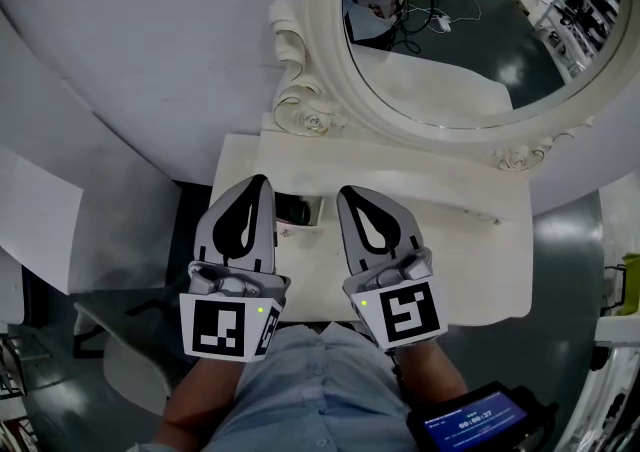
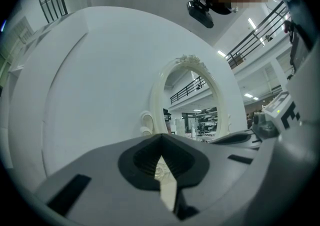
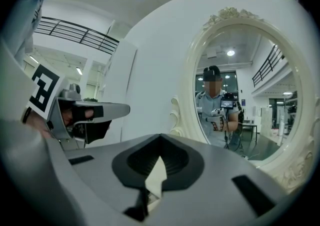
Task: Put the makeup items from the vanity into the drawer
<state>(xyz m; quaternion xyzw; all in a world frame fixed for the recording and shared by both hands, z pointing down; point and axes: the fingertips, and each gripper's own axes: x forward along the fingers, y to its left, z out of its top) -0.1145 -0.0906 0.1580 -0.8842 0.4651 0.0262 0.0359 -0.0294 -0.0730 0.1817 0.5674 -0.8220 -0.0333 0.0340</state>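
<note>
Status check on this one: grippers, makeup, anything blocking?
Fingers shut, empty: left gripper and right gripper, side by side over the cream-white vanity top. Small dark item between them, untouched, too small to identify. Nothing seen in the way.

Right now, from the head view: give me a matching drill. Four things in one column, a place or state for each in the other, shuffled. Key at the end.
Things
1. oval mirror in a carved cream frame
2. grey left gripper
3. cream vanity top
4. black handheld device with a blue screen

Places and states
a. bottom right corner, screen lit
b. jaws shut, nothing held, over the vanity's left part
c. stands at the back of the vanity, reflecting the person
d. flat, below the mirror, in front of the person

Pairs: 1-c, 2-b, 3-d, 4-a
</note>
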